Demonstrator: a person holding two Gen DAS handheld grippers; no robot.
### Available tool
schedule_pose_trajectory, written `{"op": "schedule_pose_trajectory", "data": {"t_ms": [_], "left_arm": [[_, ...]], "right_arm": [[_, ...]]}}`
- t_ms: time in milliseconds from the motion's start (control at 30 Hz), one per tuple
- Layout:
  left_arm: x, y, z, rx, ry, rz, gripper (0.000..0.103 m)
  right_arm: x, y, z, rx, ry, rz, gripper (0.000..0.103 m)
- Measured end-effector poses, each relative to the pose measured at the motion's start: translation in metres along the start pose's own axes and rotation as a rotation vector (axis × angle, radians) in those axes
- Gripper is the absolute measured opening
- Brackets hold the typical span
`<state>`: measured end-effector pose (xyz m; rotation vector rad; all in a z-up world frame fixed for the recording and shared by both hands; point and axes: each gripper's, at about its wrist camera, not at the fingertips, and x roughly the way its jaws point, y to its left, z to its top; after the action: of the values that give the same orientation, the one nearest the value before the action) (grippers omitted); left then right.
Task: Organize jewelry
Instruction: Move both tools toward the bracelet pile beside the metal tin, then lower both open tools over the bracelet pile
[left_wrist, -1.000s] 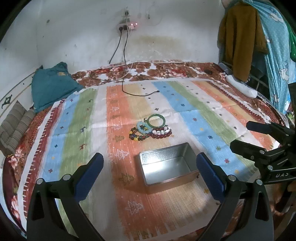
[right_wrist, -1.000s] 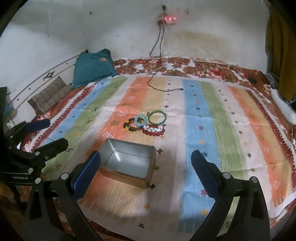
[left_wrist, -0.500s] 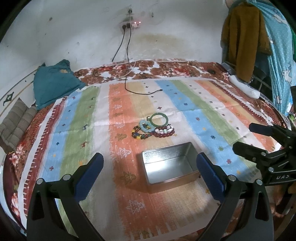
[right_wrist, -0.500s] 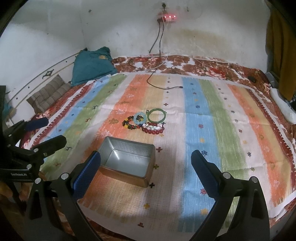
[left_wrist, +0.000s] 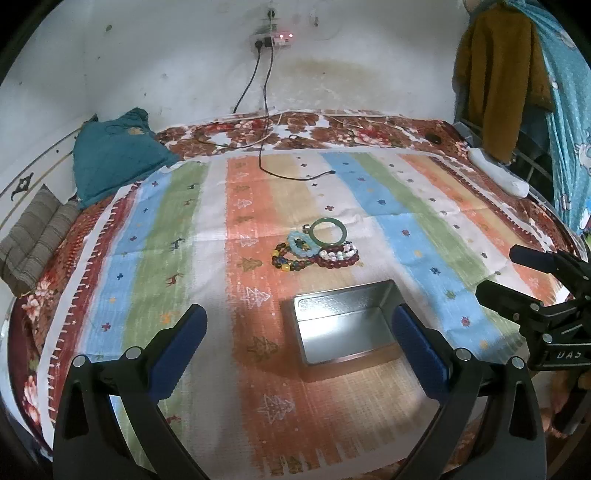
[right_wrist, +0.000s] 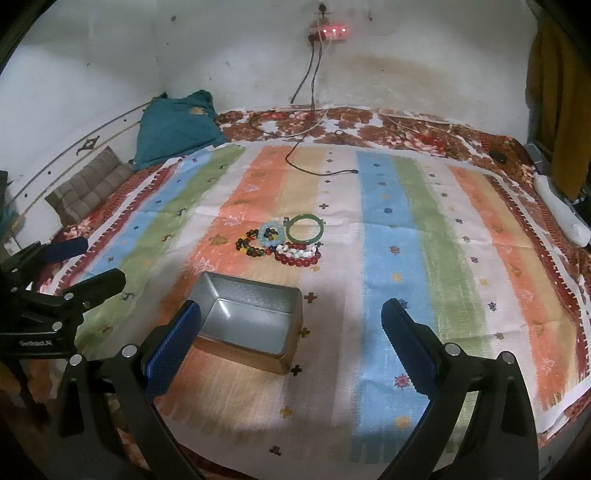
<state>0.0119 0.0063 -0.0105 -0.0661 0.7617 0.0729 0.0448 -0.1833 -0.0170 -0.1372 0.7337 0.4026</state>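
Matt metal tin (left_wrist: 343, 325) – glossy beads (left_wrist: 334, 256) – woven cloth (left_wrist: 406, 206)

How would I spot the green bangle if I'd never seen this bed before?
Look at the striped cloth on the bed, then at the open metal tin near its front edge. Just beyond the tin lies a small cluster of bracelets; the green bangle sits at its far right. It is the only smooth, solid ring, while its neighbours are strung beads.

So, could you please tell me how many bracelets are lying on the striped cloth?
5, clustered beyond the tin: green bangle, pale blue, multicoloured, white, dark red; others may hide.
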Motion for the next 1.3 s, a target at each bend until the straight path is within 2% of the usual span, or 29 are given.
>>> {"op": "schedule_pose_trajectory", "data": {"t_ms": [367,700,1300], "left_arm": [[0.017,0.006,0.010,-0.022,0.035,-0.006,0.098],[0.036,0.008,0.028,-0.005,0.057,0.028,0.098],[0.091,0.016,0.063,-0.023,0.138,0.035,0.097]], "right_arm": [[0.015,-0.008,0.009,0.043,0.023,0.004,0.099],[0.036,-0.019,0.027,0.051,0.053,-0.021,0.099],[0.094,-0.042,0.060,0.095,0.147,-0.028,0.099]]}}
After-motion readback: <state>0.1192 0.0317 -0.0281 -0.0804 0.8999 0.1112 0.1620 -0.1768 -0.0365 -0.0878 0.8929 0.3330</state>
